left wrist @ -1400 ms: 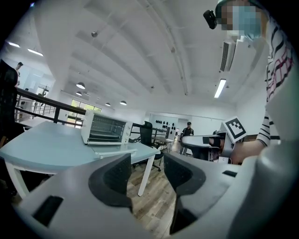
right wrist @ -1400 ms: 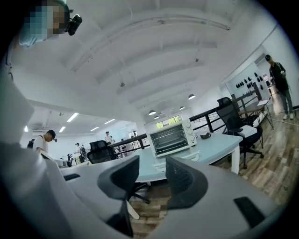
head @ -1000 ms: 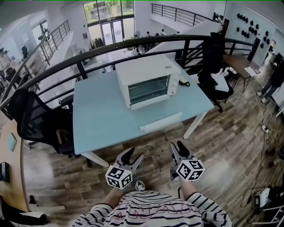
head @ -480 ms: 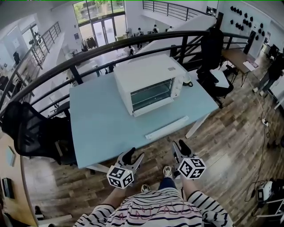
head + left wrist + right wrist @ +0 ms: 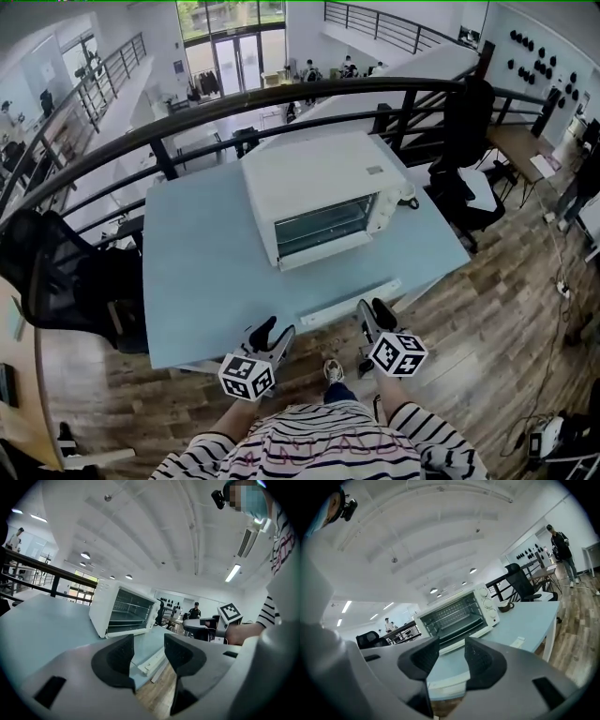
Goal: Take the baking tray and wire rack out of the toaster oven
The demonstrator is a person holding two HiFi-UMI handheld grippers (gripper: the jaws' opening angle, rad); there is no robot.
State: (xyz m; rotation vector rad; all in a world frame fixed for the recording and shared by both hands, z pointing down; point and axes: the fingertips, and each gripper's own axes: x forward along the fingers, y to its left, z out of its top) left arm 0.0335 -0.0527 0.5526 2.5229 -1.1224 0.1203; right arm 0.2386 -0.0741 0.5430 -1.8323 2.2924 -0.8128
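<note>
Toaster oven (image 5: 323,183): smooth white painted metal, glossy glass door (image 5: 323,223). Table (image 5: 202,272): smooth matt pale-blue top. Floor (image 5: 487,300): wood planks. My left gripper (image 5: 275,328) & right gripper (image 5: 374,307): matt grey plastic.

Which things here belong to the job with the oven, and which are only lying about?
For the job: toaster oven, wire rack inside it, left gripper and right gripper, both open.
Lying about: white strip, cup beside the oven, black chair.
</note>
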